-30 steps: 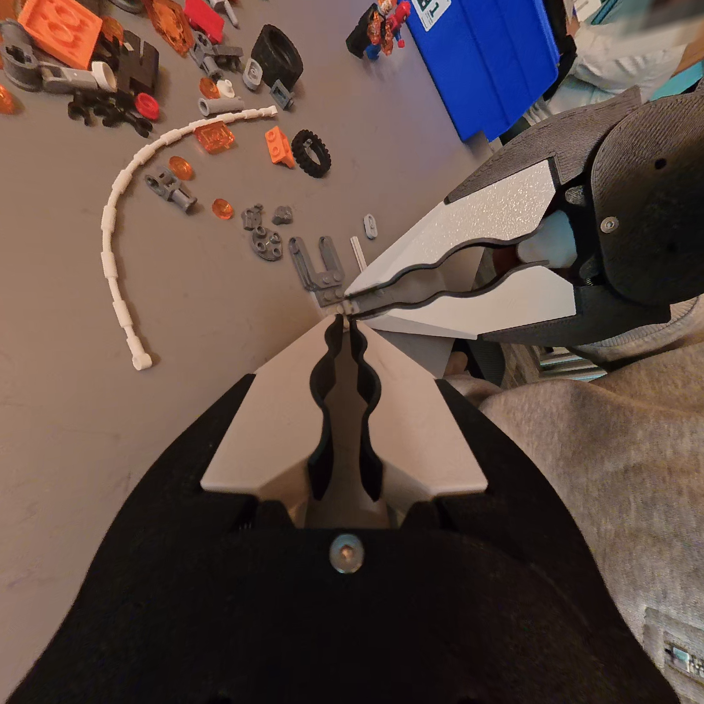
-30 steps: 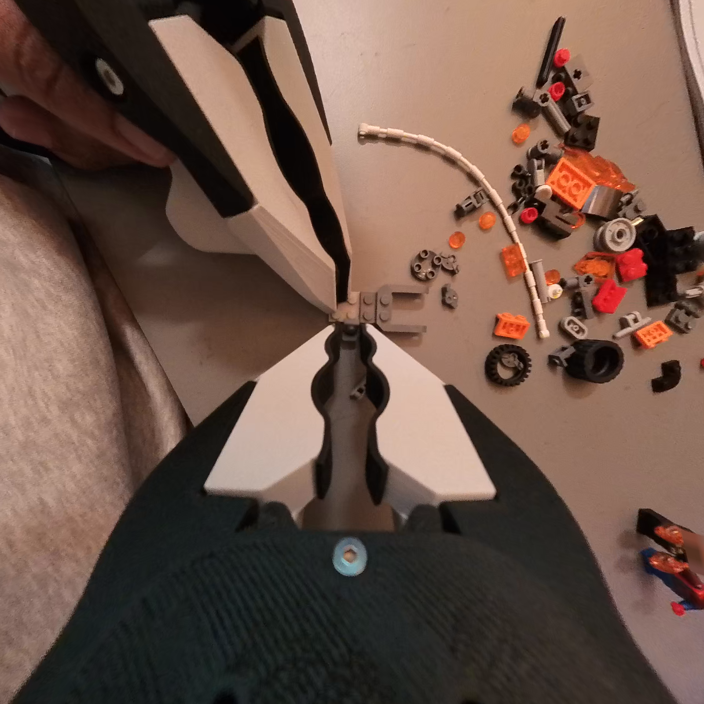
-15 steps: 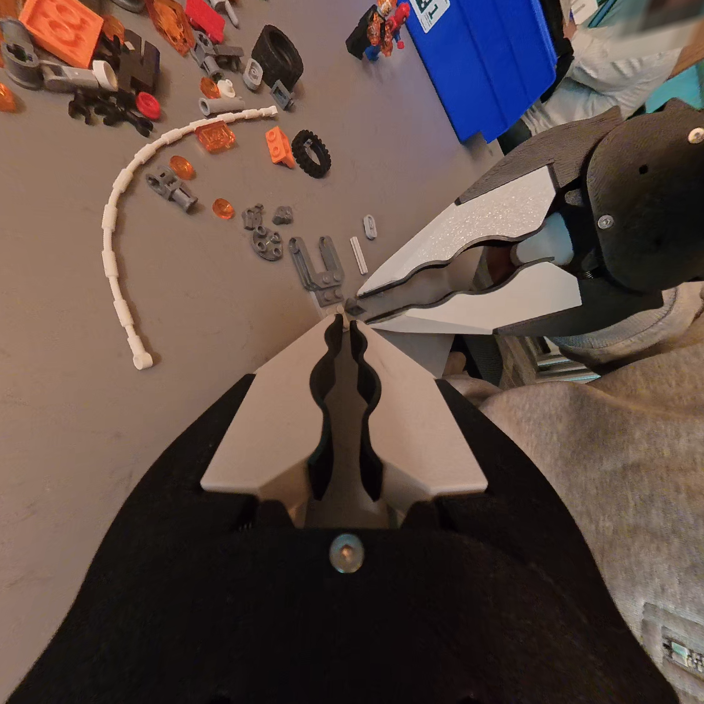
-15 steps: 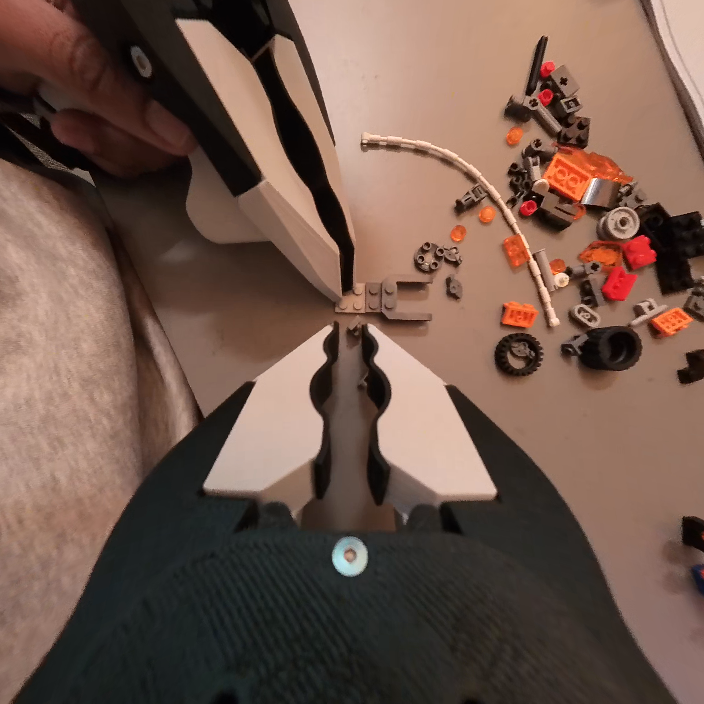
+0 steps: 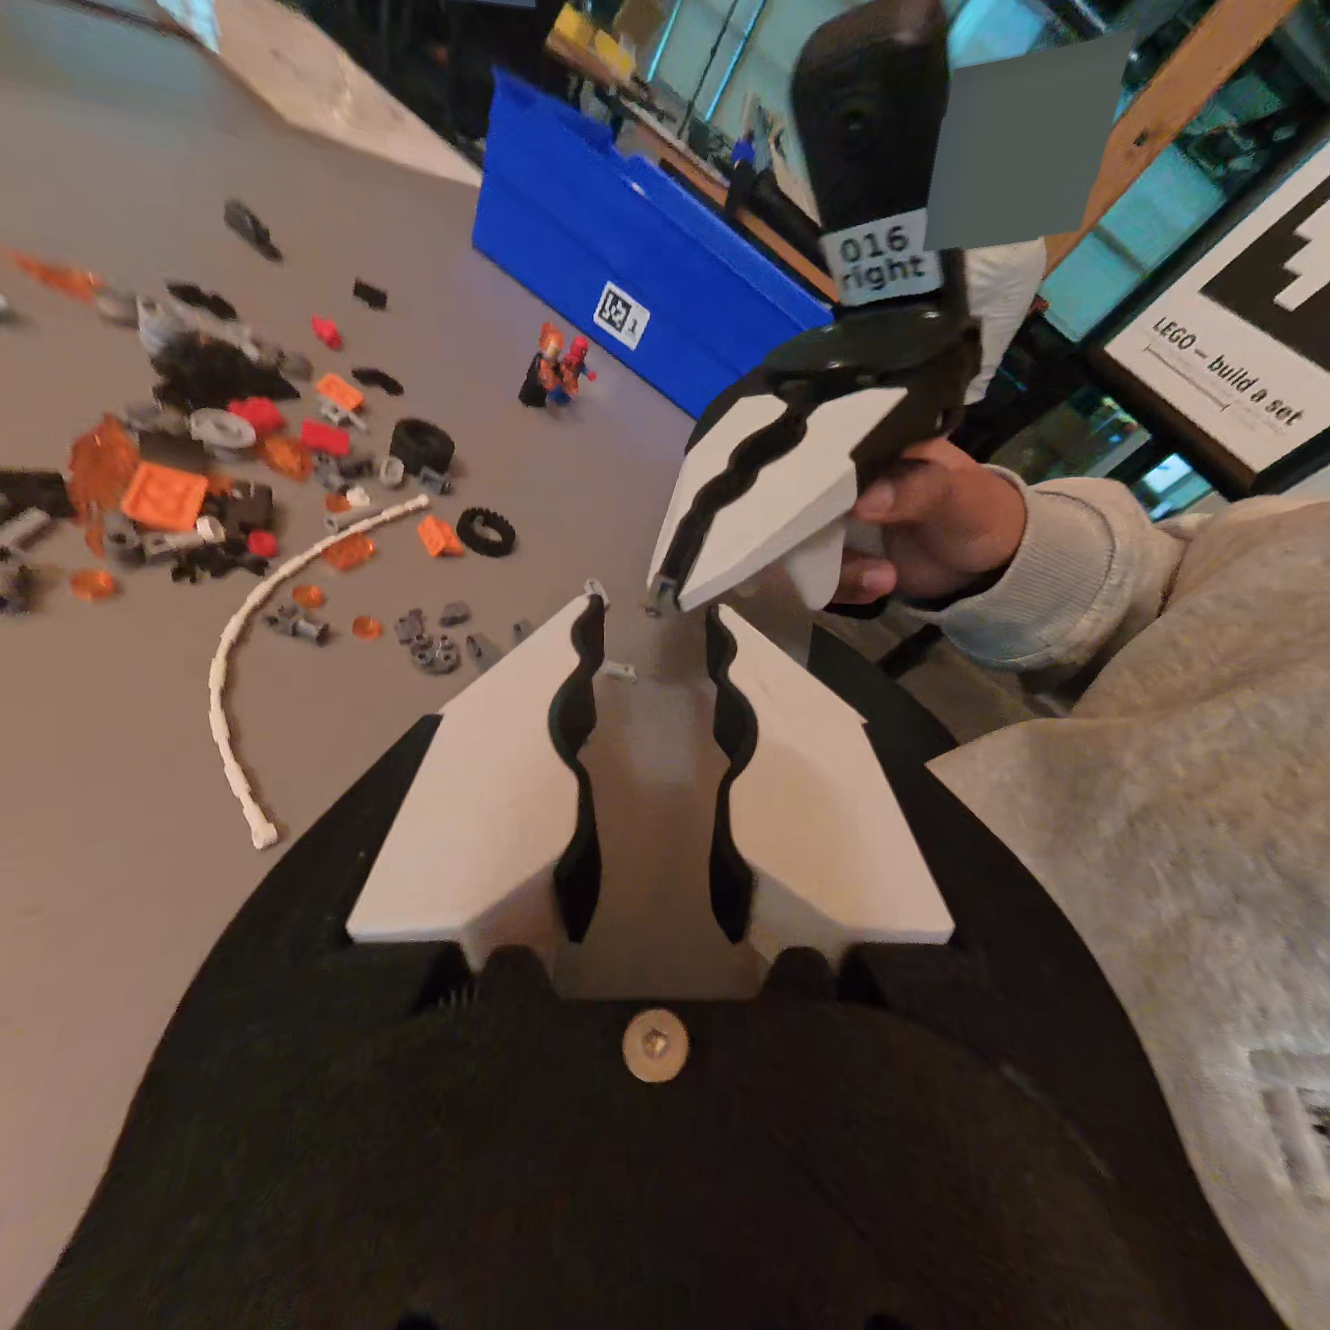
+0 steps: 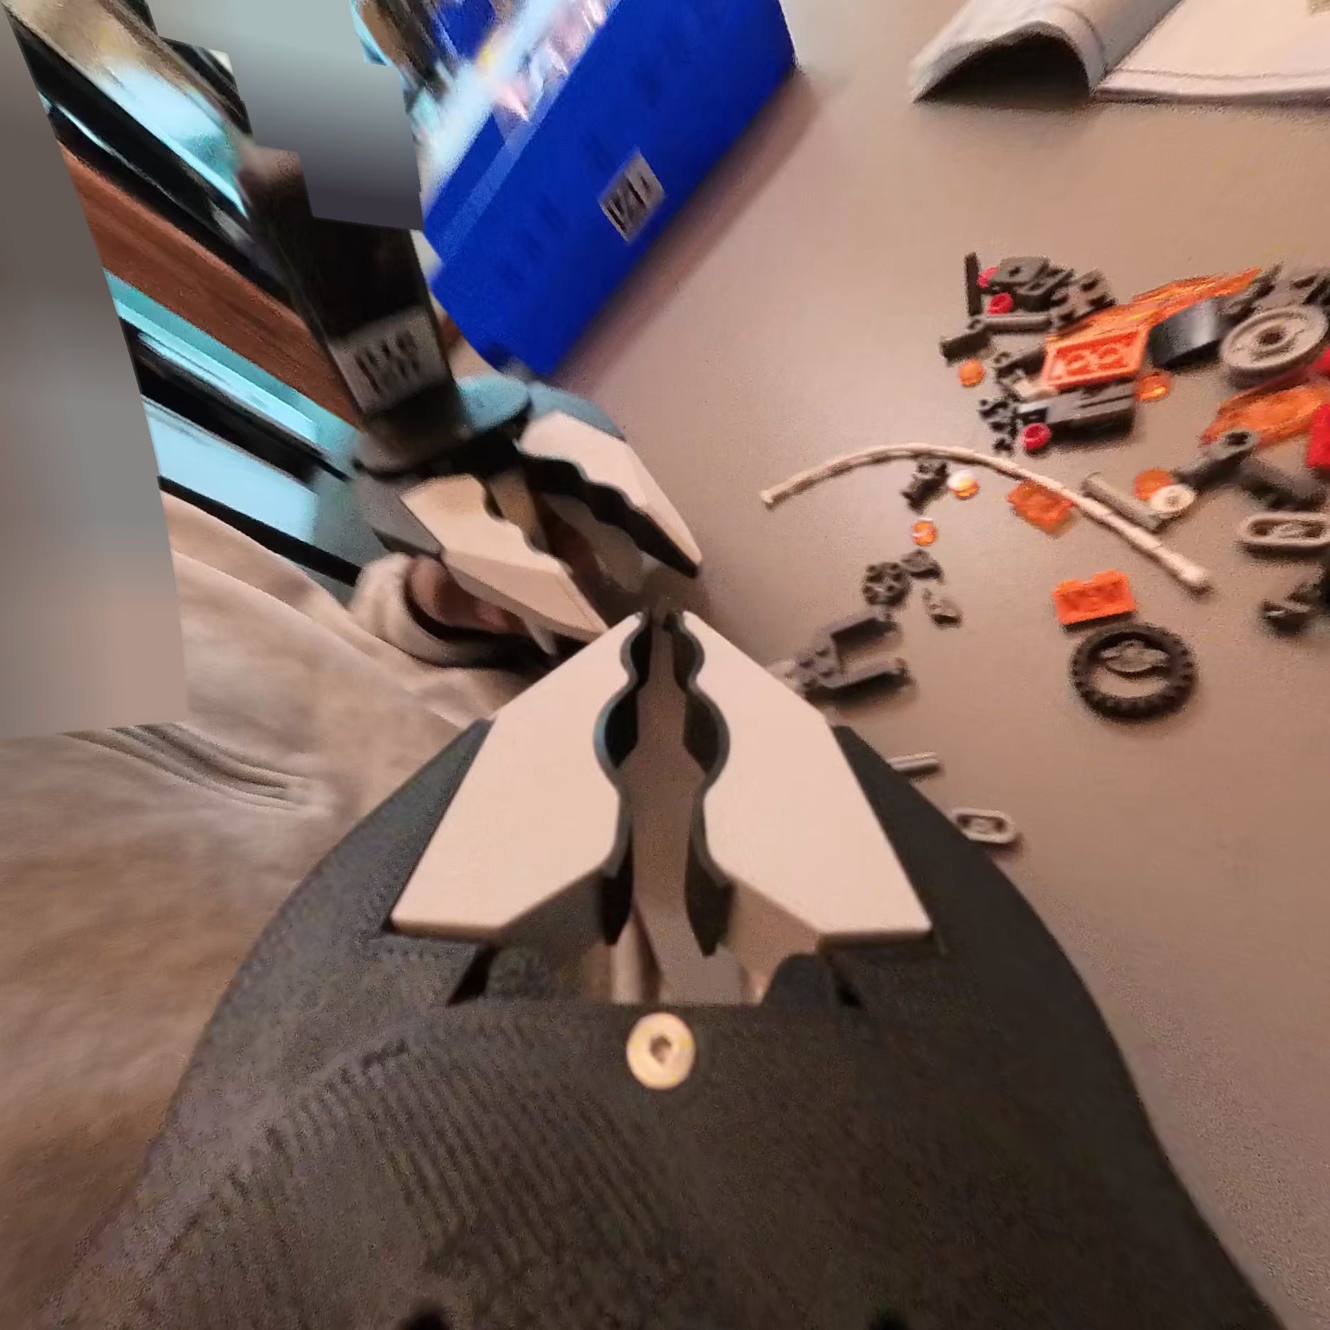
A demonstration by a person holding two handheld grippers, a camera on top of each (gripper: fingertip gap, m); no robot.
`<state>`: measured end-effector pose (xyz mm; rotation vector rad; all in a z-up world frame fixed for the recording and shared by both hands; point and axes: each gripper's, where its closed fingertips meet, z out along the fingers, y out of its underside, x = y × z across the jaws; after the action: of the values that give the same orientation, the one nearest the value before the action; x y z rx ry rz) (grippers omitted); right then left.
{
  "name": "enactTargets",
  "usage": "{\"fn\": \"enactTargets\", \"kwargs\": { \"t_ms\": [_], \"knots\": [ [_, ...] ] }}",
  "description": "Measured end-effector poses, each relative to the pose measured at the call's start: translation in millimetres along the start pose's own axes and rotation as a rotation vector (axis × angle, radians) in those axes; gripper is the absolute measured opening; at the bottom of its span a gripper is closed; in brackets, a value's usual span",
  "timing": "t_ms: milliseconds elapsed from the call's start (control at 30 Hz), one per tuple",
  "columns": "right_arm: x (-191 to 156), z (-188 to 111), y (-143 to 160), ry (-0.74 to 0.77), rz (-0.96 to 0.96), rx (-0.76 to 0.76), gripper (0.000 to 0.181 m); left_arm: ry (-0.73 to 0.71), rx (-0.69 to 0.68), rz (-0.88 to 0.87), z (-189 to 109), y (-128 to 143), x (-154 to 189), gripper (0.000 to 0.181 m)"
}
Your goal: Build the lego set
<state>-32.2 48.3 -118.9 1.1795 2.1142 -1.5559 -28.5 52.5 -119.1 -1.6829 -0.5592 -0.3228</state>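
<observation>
My left gripper point(image 5: 653, 612) is open and empty, held above the grey table point(image 5: 108, 899); it also shows in the right wrist view point(image 6: 633, 590). My right gripper point(image 5: 666, 594) hangs just beyond its tips, shut on a small grey piece point(image 5: 660, 597); its own blurred view shows its jaws point(image 6: 658, 619) almost closed. The grey forked plate assembly point(image 6: 849, 658) lies on the table right of the right gripper. Loose parts lie beyond: a white segmented hose point(image 5: 237, 684), a black tyre point(image 5: 488, 531) and an orange plate point(image 5: 164, 495).
A blue bin point(image 5: 612, 273) stands at the back, with two minifigures point(image 5: 558, 363) in front of it. A heap of orange, black, red and grey parts point(image 6: 1151, 360) lies far right. An open booklet point(image 6: 1151, 50) lies at the back. A person's hand point(image 5: 928, 532) holds the right gripper. Less than 4 cm separates the two grippers' tips. Both grippers' tips are roughly 15 cm from the orange plate point(image 5: 164, 495). It turns up in the right wrist view point(image 6: 1100, 355) as well.
The left gripper has opened and let go of the grey forked assembly, which stays on the table. Both grippers have risen and tilted up; the right one stays shut.
</observation>
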Motion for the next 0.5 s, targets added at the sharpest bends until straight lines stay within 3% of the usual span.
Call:
{"fn": "enactTargets", "kwargs": {
  "t_ms": [167, 500],
  "knots": [
    [-14.9, -4.7, -8.8, -0.176, 0.182, 0.107, 0.003, -0.038, 0.070, 0.133, -1.7, -9.3, 8.3, 0.019],
    [-19.3, -4.7, -11.8, -0.225, 0.227, 0.157, 0.004, 0.003, 0.105, 0.134, -3.6, -12.2, 15.9, 0.008]
  ]
}}
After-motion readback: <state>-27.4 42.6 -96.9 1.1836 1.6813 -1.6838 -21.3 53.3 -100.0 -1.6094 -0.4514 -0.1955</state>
